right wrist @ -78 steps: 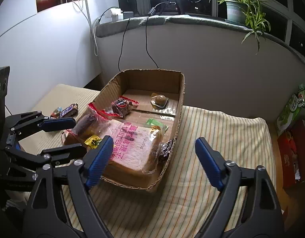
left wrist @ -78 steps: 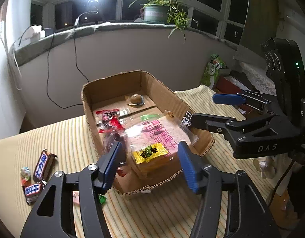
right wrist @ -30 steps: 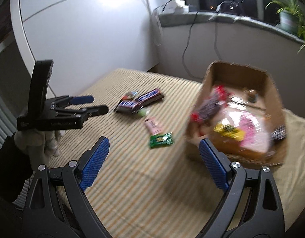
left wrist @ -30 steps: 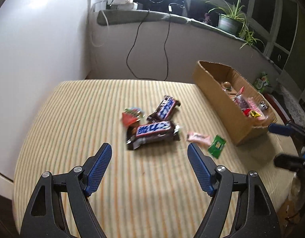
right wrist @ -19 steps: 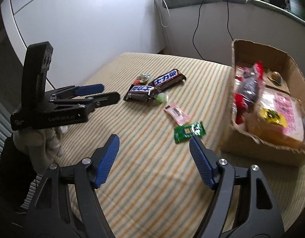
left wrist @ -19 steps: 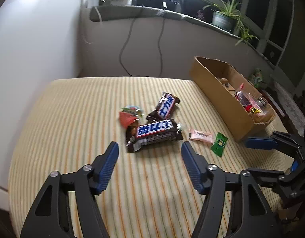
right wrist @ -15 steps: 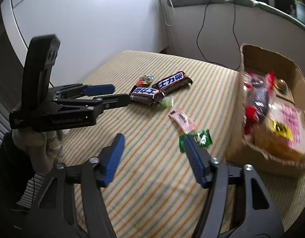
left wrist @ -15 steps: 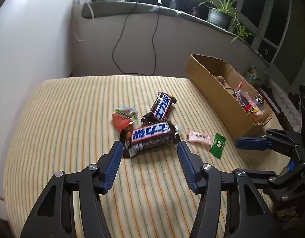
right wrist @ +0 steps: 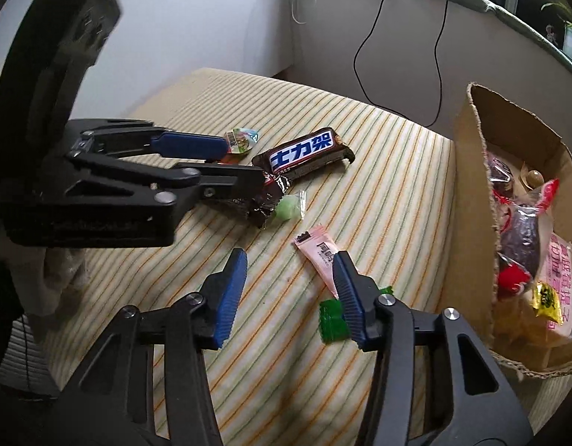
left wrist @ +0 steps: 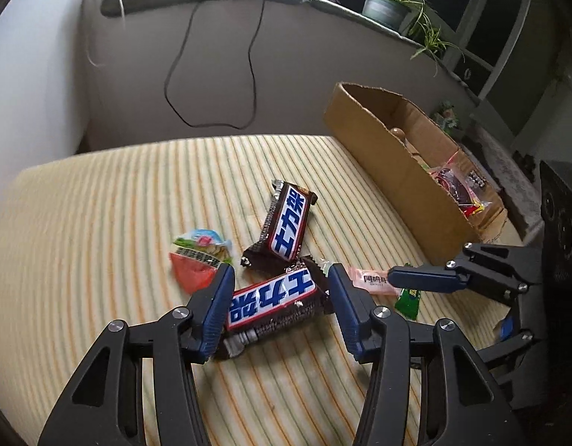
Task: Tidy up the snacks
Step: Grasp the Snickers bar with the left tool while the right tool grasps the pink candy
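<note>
Straddling the near chocolate bar (left wrist: 273,303) on the striped worktop (left wrist: 100,223), left gripper (left wrist: 280,310) is open, bar's long axis spanning pad to pad; right gripper (right wrist: 289,293), also open, hovers by pink sachet (right wrist: 317,256), cardboard box (right wrist: 472,200) further right.

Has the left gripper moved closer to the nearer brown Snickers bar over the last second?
Yes. The left gripper has advanced; its blue pads now flank the nearer brown Snickers bar on the striped cloth.

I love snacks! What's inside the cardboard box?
The cardboard box holds a pink-printed bread bag, a yellow packet, dark snacks in red-trimmed wrappers and a small round brown treat. Anything underneath is hidden.
</note>
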Demonstrator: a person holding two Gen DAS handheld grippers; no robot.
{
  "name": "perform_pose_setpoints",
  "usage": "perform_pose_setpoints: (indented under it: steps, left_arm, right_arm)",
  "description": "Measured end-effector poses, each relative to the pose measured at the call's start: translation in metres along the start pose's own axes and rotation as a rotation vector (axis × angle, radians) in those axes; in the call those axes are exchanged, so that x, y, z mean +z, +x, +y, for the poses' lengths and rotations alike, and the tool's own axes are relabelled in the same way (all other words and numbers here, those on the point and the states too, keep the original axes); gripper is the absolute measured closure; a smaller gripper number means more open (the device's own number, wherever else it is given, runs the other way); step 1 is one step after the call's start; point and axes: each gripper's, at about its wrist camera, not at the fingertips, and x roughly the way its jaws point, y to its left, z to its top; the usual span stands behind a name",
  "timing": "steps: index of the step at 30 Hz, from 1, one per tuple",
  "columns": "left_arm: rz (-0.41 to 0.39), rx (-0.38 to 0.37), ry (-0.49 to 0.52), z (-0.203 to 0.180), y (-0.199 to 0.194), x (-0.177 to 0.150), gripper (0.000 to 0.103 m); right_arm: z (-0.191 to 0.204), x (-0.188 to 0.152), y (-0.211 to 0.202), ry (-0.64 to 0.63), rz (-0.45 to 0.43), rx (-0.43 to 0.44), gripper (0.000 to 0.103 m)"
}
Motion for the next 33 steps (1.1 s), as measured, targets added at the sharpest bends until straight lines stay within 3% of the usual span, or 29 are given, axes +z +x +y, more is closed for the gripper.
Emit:
perform_pose_setpoints:
  steps: [5, 13, 23, 27, 29, 31, 33]
  left_arm:
    - [0.015, 0.006, 0.013, 0.004, -0.001, -0.005, 0.052]
    - [0.045, 0.091, 0.119, -0.007, -0.004, -0.014, 0.052]
    - [0.071, 0.099, 0.148, -0.006, -0.014, -0.03, 0.052]
    - [0.087, 0.093, 0.155, -0.008, -0.018, -0.036, 0.052]
    - [0.088, 0.086, 0.139, -0.007, -0.02, -0.037, 0.049]
    - [0.09, 0.095, 0.123, -0.004, -0.022, -0.037, 0.037]
    - [0.079, 0.106, 0.117, 0.0, -0.026, -0.035, 0.037]
  right_arm:
    - [0.004, 0.008, 0.013, -0.007, 0.0, -0.041, 0.052]
    - [0.0, 0.015, 0.031, -0.009, 0.037, -0.06, 0.052]
    - [0.001, 0.009, 0.025, -0.007, 0.079, 0.019, 0.053]
    - [0.004, 0.002, 0.018, -0.006, 0.097, 0.076, 0.058]
    - [0.006, 0.0, 0.017, -0.021, 0.098, 0.079, 0.058]
    - [0.007, -0.002, 0.017, -0.028, 0.096, 0.082, 0.058]
    - [0.005, -0.003, 0.016, -0.024, 0.094, 0.085, 0.058]
